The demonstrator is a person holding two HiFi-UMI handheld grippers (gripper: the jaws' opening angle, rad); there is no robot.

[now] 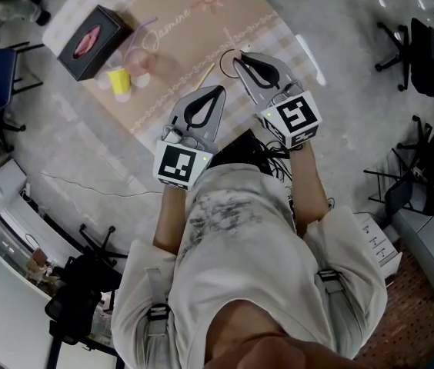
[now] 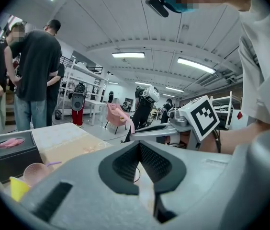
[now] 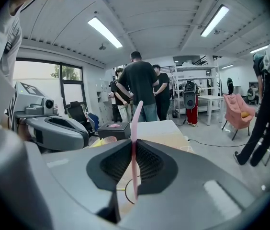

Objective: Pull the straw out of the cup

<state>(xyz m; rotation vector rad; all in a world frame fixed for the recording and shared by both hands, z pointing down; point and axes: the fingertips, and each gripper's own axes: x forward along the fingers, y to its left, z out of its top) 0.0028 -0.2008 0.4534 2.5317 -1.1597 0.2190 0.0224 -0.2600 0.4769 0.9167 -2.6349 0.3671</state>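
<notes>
My right gripper (image 3: pixel 134 145) is shut on a pink straw (image 3: pixel 135 123) that stands upright between its pads, above the table. In the head view the right gripper (image 1: pixel 237 58) hangs over the beige placemat (image 1: pixel 194 29). A clear pink cup (image 1: pixel 135 57) with a thin purple straw (image 1: pixel 147 24) and a small yellow cup (image 1: pixel 118 81) stand at the mat's left, well away from both grippers. The pink cup (image 2: pixel 36 172) sits low left in the left gripper view. My left gripper (image 1: pixel 218 91) is shut with nothing in it, beside the right one; its tips (image 2: pixel 139 145) meet.
A black tissue box (image 1: pixel 92 41) stands left of the cups. A thin yellow straw (image 1: pixel 205 74) and a black ring (image 1: pixel 227 58) lie on the mat under the grippers. Several people (image 3: pixel 140 90) stand beyond the table. Office chairs (image 1: pixel 421 48) stand at the right.
</notes>
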